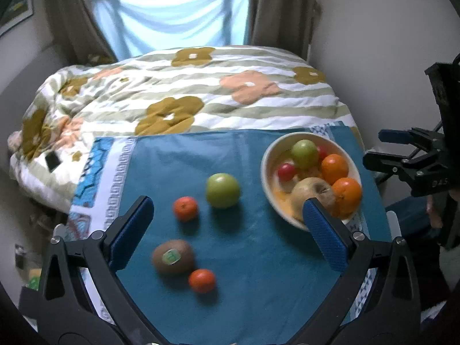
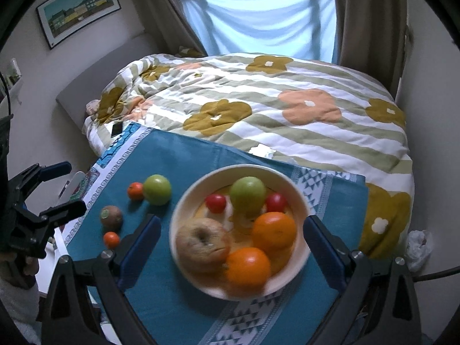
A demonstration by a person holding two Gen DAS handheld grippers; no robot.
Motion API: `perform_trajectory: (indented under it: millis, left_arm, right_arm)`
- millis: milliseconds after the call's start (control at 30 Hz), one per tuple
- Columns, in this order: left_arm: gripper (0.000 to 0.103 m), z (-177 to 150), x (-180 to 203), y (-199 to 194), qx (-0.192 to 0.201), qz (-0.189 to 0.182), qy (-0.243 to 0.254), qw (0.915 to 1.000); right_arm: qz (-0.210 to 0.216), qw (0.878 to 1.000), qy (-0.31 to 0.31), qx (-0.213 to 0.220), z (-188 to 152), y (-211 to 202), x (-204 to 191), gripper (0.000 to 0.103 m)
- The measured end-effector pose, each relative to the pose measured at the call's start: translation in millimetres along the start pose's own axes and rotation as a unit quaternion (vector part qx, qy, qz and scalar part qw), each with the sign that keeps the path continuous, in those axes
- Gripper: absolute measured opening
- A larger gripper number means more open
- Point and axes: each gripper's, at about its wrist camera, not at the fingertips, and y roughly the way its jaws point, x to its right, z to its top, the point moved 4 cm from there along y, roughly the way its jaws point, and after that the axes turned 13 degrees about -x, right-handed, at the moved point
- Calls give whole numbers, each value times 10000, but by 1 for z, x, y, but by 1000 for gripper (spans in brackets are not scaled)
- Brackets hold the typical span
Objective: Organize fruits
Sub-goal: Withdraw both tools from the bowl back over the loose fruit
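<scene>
The bowl (image 2: 299,201) is taken as landmark: six fruits are gathered inside. To its left, green apple (image 1: 222,190), kiwi (image 1: 173,257) and two mandarins (image 1: 185,208) are left loose, presumably awaiting collection. Left gripper (image 1: 227,230) and right gripper (image 2: 233,251) are held spread, empty.

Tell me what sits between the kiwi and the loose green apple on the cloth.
A small mandarin lies roughly between the kiwi and the green apple, nearer the apple; otherwise bare teal cloth. Left wrist view shows it best.
</scene>
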Motion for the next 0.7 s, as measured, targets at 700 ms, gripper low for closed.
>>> perform_trajectory:
  millis: [700]
  left_arm:
    - [103,-30,-110,15,-742,-254,200,9967]
  right_arm:
    - [-175,9996,-170,-154,39,38,-104,99]
